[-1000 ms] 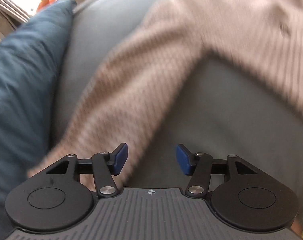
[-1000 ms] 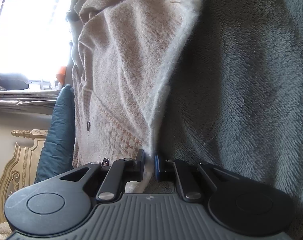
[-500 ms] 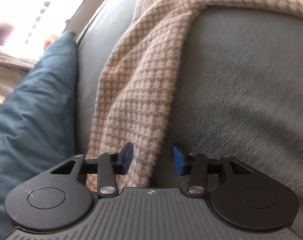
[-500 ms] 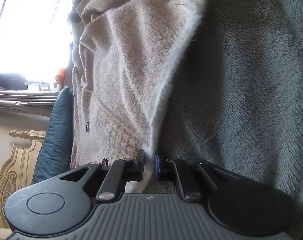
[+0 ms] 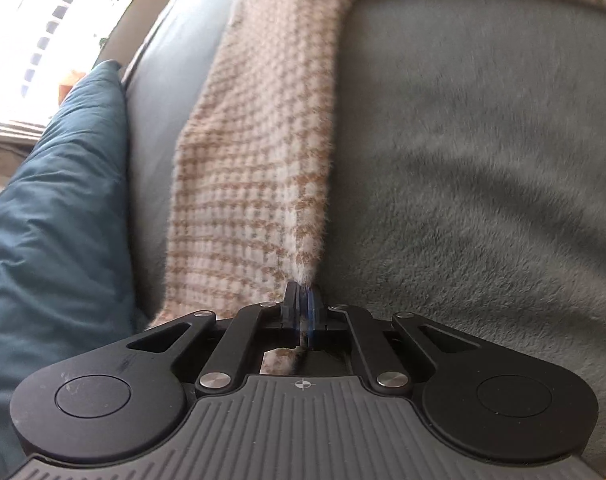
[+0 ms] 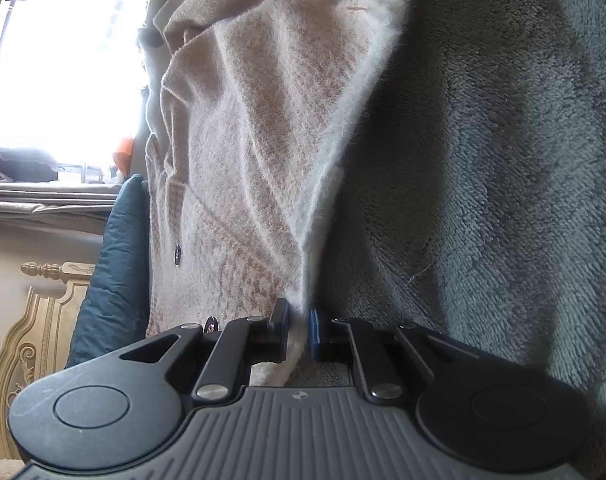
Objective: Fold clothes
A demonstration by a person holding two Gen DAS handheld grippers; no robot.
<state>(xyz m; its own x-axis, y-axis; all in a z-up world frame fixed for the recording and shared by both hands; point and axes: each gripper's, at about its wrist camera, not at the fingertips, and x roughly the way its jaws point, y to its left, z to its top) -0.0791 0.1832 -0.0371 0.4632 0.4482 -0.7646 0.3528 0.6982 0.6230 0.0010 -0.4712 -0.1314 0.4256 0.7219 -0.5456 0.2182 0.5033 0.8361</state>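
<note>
Left wrist view. The left claw (image 5: 303, 300) is clamped on the fuzzy right-hand edge of a beige-and-cream houndstooth knit garment (image 5: 255, 152); its jaws have just been closing, and a thin fold of the knit is pinched between the blue pads, with a little fabric showing behind them. From the claw the garment runs upward as a long strip, then bends to the right along the top of the picture. It lies on a grey plush blanket (image 5: 483, 160), which fills the right side. To the left of the strip lies a dark teal cushion (image 5: 55, 208), with a band of grey between them.

Right wrist view. The right claw (image 6: 297, 320) is closed on the pale furry border of the same garment (image 6: 255, 128), the fabric filling the narrow gap between its pads. The knit rises from the claw in loose diagonal folds, and a dark button (image 6: 177, 255) shows near its left edge. The grey blanket (image 6: 503, 160) lies to the right, the teal cushion (image 6: 115, 264) to the left, and beyond it a carved, gilded piece of furniture (image 6: 35, 320) beneath a bright window (image 6: 63, 80).
</note>
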